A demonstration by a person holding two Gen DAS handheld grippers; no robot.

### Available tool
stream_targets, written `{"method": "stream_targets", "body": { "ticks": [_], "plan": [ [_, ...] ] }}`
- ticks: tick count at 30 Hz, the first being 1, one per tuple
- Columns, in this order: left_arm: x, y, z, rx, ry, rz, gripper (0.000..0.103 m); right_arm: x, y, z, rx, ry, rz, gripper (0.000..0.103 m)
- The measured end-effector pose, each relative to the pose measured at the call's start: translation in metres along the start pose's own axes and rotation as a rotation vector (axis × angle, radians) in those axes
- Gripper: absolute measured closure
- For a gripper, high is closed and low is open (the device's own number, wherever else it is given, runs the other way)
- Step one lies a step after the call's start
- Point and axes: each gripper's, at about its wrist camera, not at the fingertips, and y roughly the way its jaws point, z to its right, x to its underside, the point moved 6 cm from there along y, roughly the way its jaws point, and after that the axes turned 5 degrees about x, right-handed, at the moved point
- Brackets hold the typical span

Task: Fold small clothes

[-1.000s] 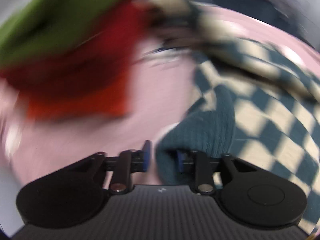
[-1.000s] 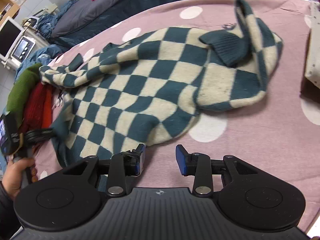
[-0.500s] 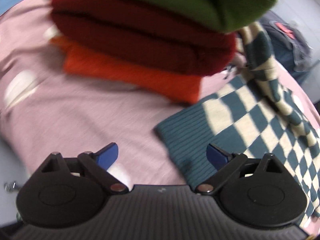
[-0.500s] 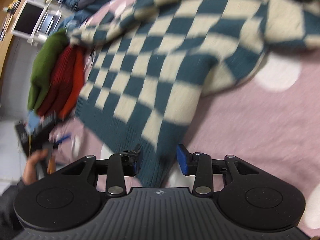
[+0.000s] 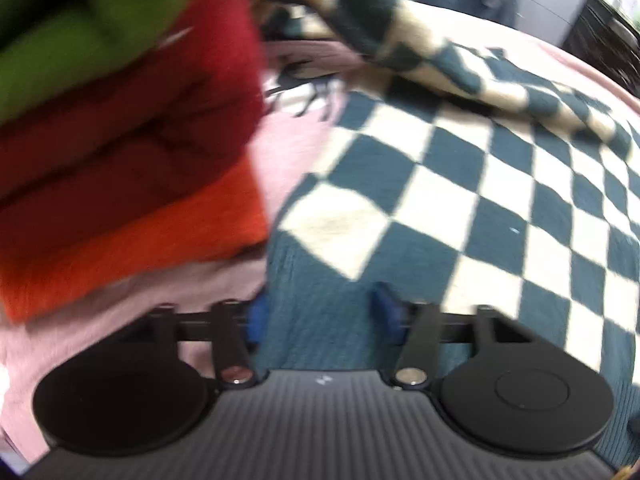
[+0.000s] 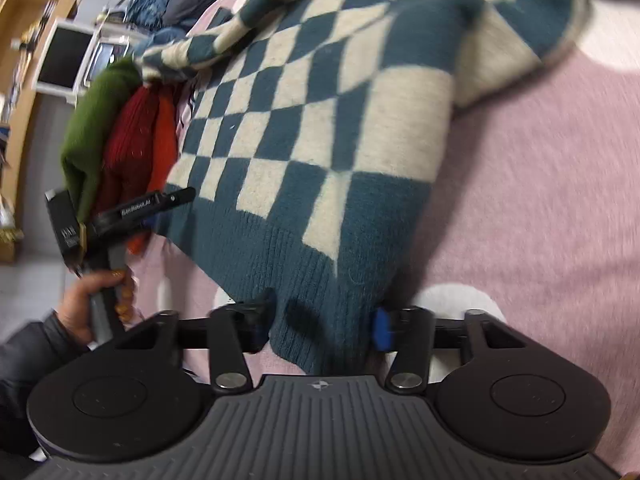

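Observation:
A teal and cream checkered sweater [image 5: 460, 184] [image 6: 320, 120] lies spread on the pink spotted bedcover [image 6: 540, 208]. Its teal ribbed hem [image 5: 316, 312] runs between the jaws of my left gripper [image 5: 320, 316], which are closing and stand a little apart at the hem's left corner. The right gripper [image 6: 322, 326] straddles the hem's other corner [image 6: 320, 320]; its jaws are closing too, with the fabric filling the gap. In the right wrist view, a hand [image 6: 92, 296] holds the left gripper [image 6: 160, 210] at the sweater's left edge.
A stack of folded clothes, green [image 5: 60, 32], dark red [image 5: 140, 128] and orange [image 5: 160, 240], sits on the bed just left of the sweater. A loose checkered sleeve [image 5: 420, 52] lies across the sweater's far side. Shelves and a monitor [image 6: 64, 60] stand beyond the bed.
Both grippers dropped to the sweater's hem. The left jaws swung wide open half a second ago and have since narrowed around the hem. The right jaws have narrowed around the other corner.

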Motion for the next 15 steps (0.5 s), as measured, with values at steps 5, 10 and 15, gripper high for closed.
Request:
{"method": "stream_targets", "body": {
  "ticks": [5, 10, 15],
  "plan": [
    [-0.003, -0.009, 0.014, 0.087, 0.014, -0.060, 0.092, -0.006, -0.017, -0.010, 0.031, -0.010, -0.014, 0.085],
    [0.003, -0.050, 0.028, 0.208, 0.119, -0.104, 0.093, -0.015, -0.096, -0.049, 0.119, -0.240, -0.057, 0.088],
    [0.036, -0.066, 0.031, 0.196, 0.264, -0.204, 0.093, 0.000, -0.139, -0.061, 0.239, -0.423, -0.196, 0.088]
  ]
}}
